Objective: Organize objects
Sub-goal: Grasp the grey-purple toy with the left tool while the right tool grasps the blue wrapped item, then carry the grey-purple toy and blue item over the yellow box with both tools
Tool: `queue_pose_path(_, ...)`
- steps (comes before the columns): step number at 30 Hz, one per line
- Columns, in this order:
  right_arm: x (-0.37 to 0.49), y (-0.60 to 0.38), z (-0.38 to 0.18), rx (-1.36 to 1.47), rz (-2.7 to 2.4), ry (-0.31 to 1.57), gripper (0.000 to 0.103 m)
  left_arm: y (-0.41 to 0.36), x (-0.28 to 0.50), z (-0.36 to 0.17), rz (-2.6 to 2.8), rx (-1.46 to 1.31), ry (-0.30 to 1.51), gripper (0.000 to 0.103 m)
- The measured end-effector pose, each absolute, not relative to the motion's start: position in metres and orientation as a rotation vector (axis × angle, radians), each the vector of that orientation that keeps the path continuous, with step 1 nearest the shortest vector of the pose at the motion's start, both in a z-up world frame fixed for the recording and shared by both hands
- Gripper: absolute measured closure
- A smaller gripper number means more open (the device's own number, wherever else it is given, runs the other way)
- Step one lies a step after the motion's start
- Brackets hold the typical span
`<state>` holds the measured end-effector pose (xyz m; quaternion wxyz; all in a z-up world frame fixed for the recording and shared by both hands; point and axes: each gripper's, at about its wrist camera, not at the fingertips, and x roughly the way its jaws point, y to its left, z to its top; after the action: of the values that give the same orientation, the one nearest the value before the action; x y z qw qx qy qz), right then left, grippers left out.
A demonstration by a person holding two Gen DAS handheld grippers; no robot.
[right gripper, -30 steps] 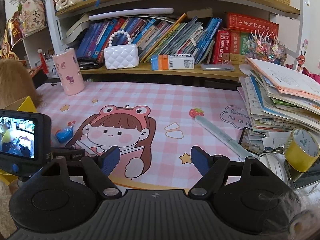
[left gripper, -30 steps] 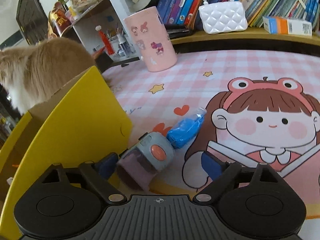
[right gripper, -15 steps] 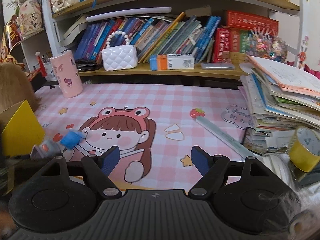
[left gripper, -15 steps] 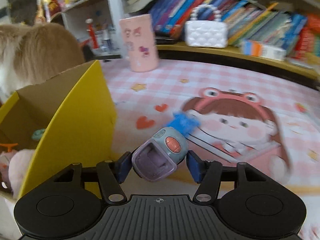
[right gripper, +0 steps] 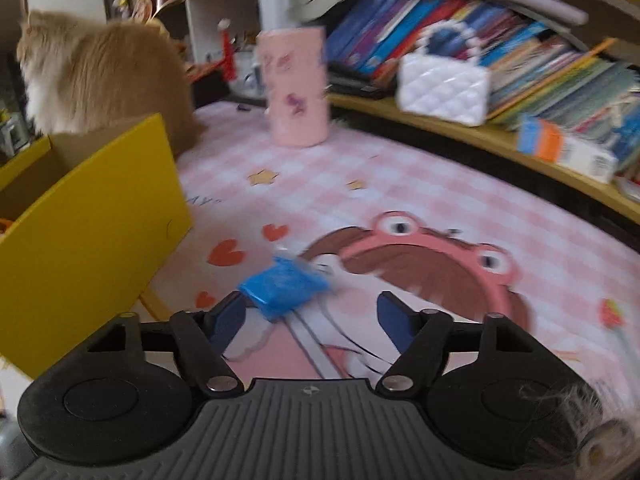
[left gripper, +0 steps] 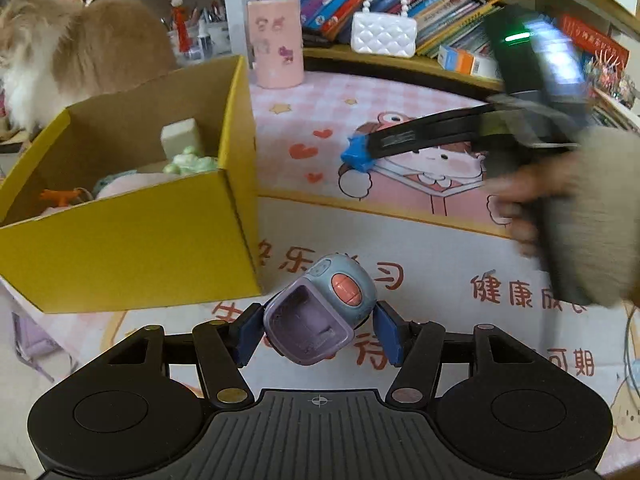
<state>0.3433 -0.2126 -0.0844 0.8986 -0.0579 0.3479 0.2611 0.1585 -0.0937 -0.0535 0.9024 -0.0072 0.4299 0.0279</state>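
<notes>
— Two grippers busy at once. Left gripper (left gripper: 316,336) clamped on the small blue-and-purple toy (left gripper: 320,314), pads against both its sides, lifted clear of the desk (left gripper: 440,248). Yellow cardboard box (left gripper: 132,248) just to the left of it, open top, already holding a few soft toys.

— Which way does the toy point?

— Purple open end toward the camera, rounded blue end with the orange button away; long axis roughly along the fingers, tipped a little to the right. Sideways carry to the left and up over the near wall probably called for, then a release.

— And the right?

— Right gripper (right gripper: 316,316) over the pink cartoon mat, jaws closing but not yet pressing. Blue crinkly packet (right gripper: 286,286) lying on the mat at the tip of its left finger (right gripper: 226,318), off to the left of the gap rather than squarely between the fingers. Right finger well apart from it.

— Long axis of the packet?

— Hard to say, blurred; seemingly slanting from lower left up toward the right. Small shift leftward likely needed before closing, or only a corner caught.

— Nearer hand for the box?

— Left, by far. Fluffy cat (left gripper: 72,48) sitting right behind the box; worth minding.
</notes>
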Motion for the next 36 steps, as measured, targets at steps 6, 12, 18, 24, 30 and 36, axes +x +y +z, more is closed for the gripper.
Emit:
queue_pose_path(6, 0.361, -0.177, -0.103, -0.172, 0.547, 0.728, 0.041, -0.092, 0.142, -0.044, 0.036, -0.016, 0.849, 0.045)
queue_pose_path(12, 0.357, -0.173, -0.108, -0.171, 0.513, 0.712, 0.069, -0.086, 0.131, -0.043, 0.031, -0.026, 0.844, 0.045)
queue_pose_path(18, 0.338, -0.18, -0.095, -0.15, 0.475, 0.676, 0.076, -0.075, 0.125, -0.042, 0.022, -0.049, 0.831, 0.045)
queue_pose_path(24, 0.292, -0.194, -0.064, -0.106, 0.434, 0.653, 0.077, -0.062, 0.112, -0.037, -0.032, -0.053, 0.796, 0.045)
queue_pose_path(30, 0.221, -0.212, -0.035, -0.054, 0.372, 0.663, 0.077, -0.041, 0.098, -0.031, -0.095, -0.057, 0.762, 0.045)
queue_pose_path(36, 0.155, -0.211, -0.021, -0.016, 0.286, 0.696, 0.077, -0.011, 0.076, -0.022, -0.129, -0.06, 0.725, 0.045)
